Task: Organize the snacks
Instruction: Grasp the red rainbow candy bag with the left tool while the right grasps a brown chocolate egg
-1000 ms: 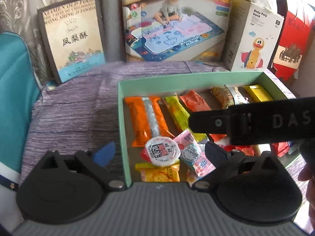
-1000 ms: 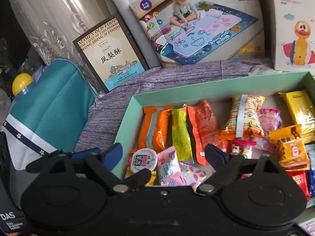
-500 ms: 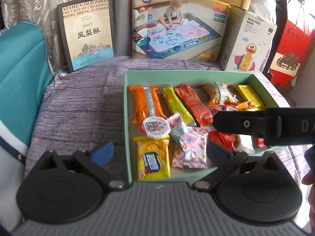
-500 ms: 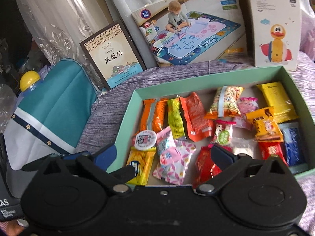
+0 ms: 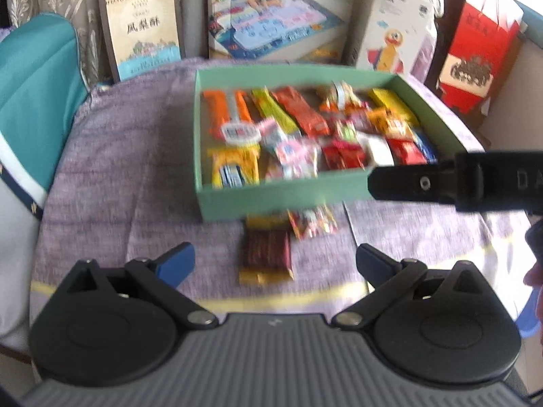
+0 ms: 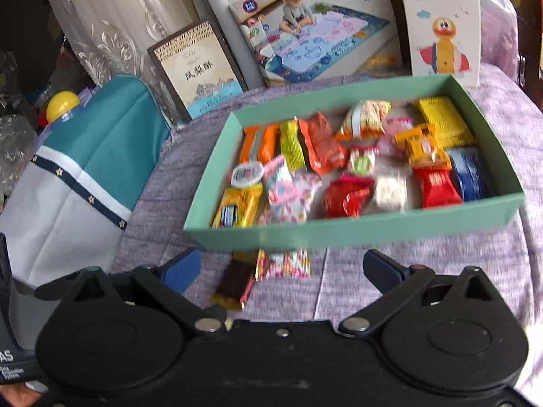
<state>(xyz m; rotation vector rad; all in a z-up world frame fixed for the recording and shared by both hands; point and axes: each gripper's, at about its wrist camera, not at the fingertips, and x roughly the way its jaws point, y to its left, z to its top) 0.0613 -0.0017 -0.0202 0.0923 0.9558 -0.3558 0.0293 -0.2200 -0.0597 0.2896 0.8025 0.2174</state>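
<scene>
Lying outside green box (image 6: 356,229): two snacks (image 6: 261,274).

A home: curtains (image 6: 112,27), boxed children's toys (image 6: 315,30), purple-clothed table (image 5: 118,169).

Daylit lace curtains (image 6: 112,34) hang behind a purple-clothed table (image 5: 112,176), with a teal chair cover (image 6: 98,169) alongside.

Box front: two packets (image 6: 234,281) lie on cloth (image 6: 407,271) against box (image 6: 339,234) wall.
Box interior: crowded; open above.
Rear: cartons (image 6: 441,23) stand behind box.
</scene>
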